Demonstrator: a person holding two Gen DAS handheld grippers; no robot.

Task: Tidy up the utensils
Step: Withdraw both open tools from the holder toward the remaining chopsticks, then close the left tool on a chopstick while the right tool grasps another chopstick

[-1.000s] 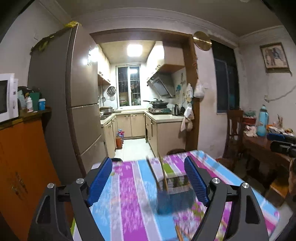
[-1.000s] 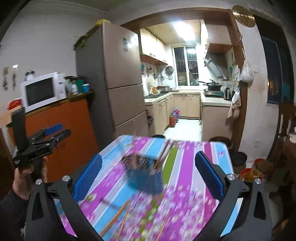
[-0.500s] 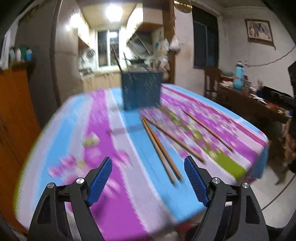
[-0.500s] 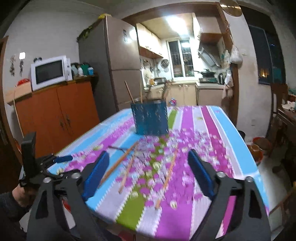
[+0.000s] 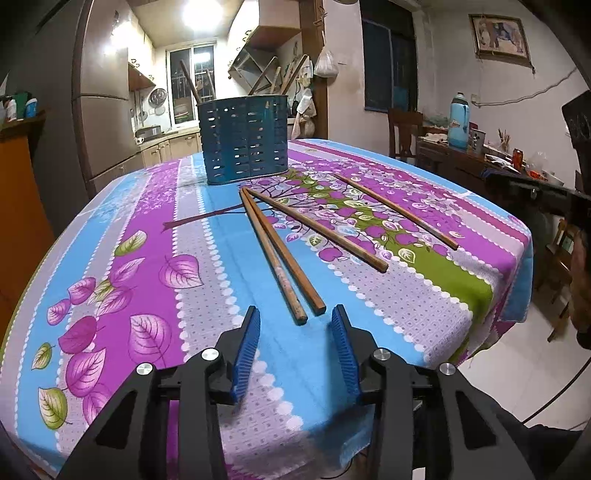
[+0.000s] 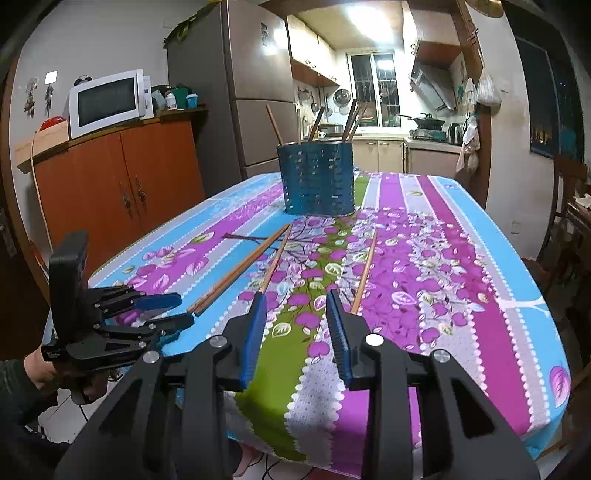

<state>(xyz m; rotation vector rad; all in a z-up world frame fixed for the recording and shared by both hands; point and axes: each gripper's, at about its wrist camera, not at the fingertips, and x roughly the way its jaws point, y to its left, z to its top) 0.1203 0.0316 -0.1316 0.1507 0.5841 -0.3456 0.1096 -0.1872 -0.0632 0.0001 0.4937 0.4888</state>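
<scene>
Several chopsticks stood in the blue holder (image 5: 243, 142); four chopsticks (image 5: 280, 254) lay mid-frame on the desk (image 5: 110, 258). Left gripper (image 5: 294, 332) and right gripper (image 6: 295, 314) were closing their jaws, both empty.

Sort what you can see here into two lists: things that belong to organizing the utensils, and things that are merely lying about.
Belonging to the job:
- blue utensil holder
- chopsticks standing in it
- four loose chopsticks on the tablecloth

Just lying about:
- microwave
- refrigerator
- orange cabinet
- blue thermos
- framed picture
</scene>
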